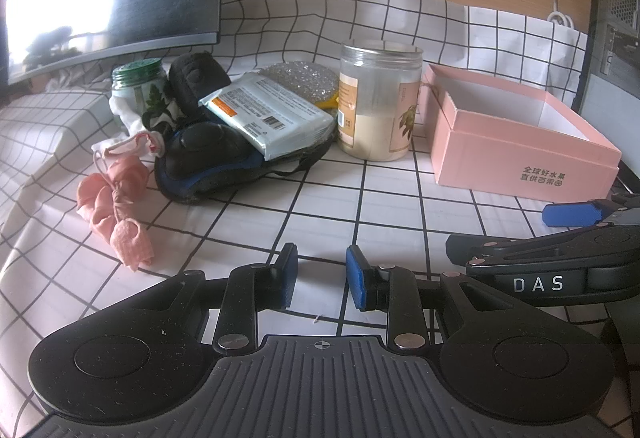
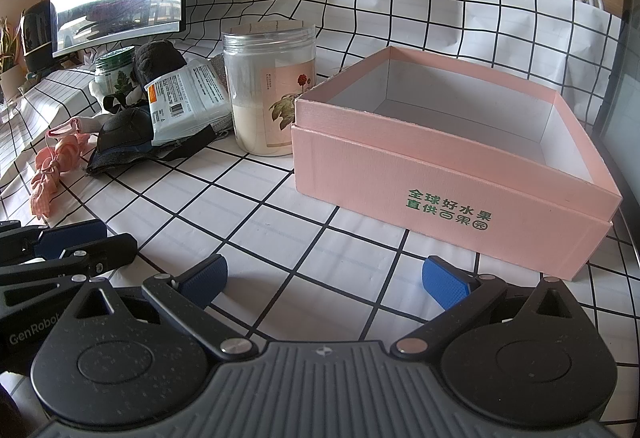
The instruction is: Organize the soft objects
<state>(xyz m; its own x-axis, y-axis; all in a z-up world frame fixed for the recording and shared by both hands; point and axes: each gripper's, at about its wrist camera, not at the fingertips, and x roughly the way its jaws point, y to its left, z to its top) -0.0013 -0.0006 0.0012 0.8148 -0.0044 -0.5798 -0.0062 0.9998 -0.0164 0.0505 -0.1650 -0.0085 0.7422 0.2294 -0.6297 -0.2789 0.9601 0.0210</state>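
Jars: you have two, left of the pink box (image 2: 452, 194).
Soft pile (image 1: 224, 142): left of the box, items overlapping, count unclear.
Left gripper (image 1: 322, 276): narrow gap, empty.
Right gripper (image 2: 324, 280): wide, empty.

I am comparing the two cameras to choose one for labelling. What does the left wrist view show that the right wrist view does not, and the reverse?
Only the left wrist view shows the bubble wrap behind the wipes pack and a yellow item beside it. Only the right wrist view shows the whole white floor of the pink box and a plant at far left. Both show the powder jar, green-lid jar, pink cloth, and both grippers empty, left gripper, right gripper.
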